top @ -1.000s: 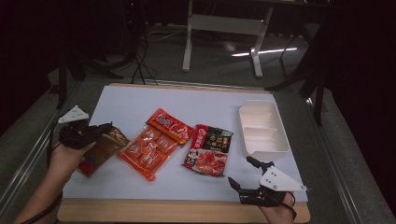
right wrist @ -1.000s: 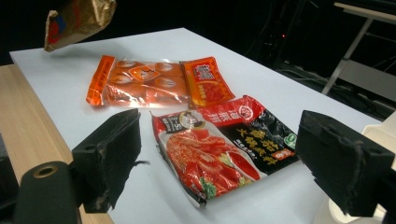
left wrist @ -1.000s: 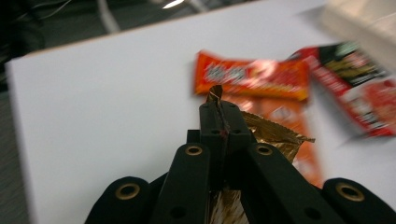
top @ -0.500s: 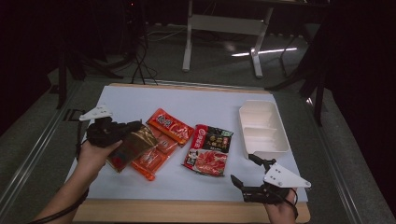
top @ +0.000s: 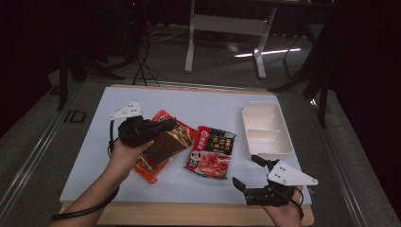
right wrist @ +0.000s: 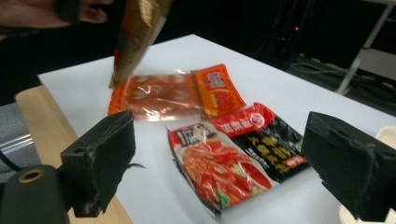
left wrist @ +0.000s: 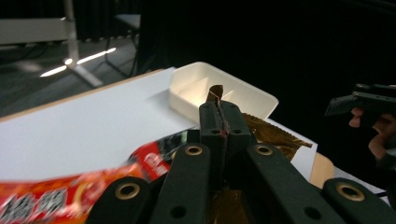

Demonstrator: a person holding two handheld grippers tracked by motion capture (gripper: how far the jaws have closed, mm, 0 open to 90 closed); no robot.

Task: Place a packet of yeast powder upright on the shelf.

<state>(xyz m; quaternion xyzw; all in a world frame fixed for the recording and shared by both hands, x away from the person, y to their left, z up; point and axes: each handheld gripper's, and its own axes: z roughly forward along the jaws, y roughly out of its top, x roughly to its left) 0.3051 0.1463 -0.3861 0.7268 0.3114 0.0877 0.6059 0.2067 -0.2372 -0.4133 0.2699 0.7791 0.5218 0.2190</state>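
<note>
My left gripper [top: 169,126] is shut on the edge of a brown-gold foil packet [top: 168,142] and holds it in the air over an orange snack packet [top: 147,169] on the white mat. In the left gripper view the jaws are closed [left wrist: 219,109] with the foil packet [left wrist: 273,134] pinched between them, pointing toward the white tray [left wrist: 196,88]. My right gripper [top: 246,171] rests open near the mat's front right edge. Its view has the red-and-black packet [right wrist: 233,158] between the wide pads [right wrist: 105,154], and the foil packet [right wrist: 137,32] hanging at upper left.
A red-and-black packet [top: 211,151] lies flat mid-mat. The white two-part tray [top: 246,130] stands at the right. The orange packet [right wrist: 159,95] lies left of centre. Bare white mat [top: 203,101] stretches along the far side; a wooden table edge [top: 189,215] runs along the front.
My left gripper has carried the foil packet from the mat's left edge rightward and a little up, over the orange packet. The right gripper has stayed put.
</note>
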